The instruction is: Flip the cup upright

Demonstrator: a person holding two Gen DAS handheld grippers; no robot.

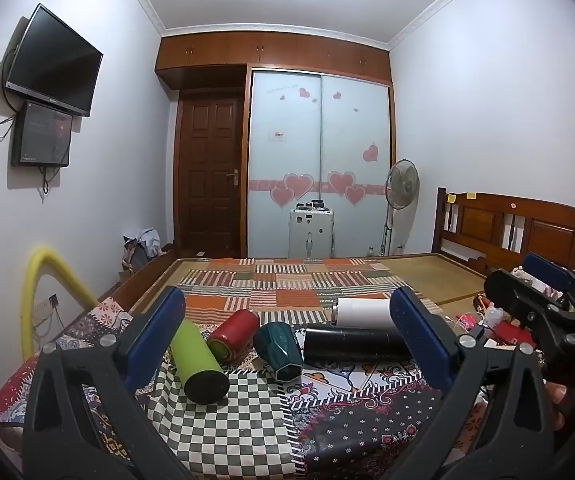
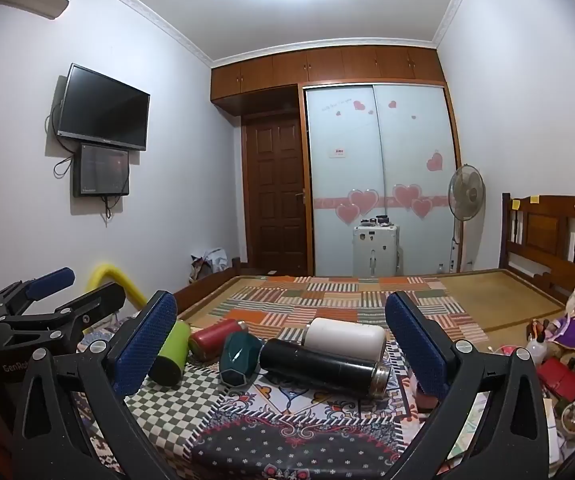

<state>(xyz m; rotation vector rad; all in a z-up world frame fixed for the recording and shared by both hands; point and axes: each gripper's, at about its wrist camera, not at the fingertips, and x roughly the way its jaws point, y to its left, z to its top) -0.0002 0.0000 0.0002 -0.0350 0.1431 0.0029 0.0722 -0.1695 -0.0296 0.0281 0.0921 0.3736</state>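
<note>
Several cups lie on their sides on the patterned cloth: a green cup, a red cup, a dark teal faceted cup, a black flask and a white cup. My left gripper is open and empty, held back from the cups. My right gripper is open and empty too, also short of them. The right gripper shows at the right edge of the left wrist view.
A checkered cloth and floral cloths cover the near surface. A striped patchwork mat lies on the bed beyond. Clutter and toys sit at the right. A yellow tube arches at the left. A fan stands by the wardrobe.
</note>
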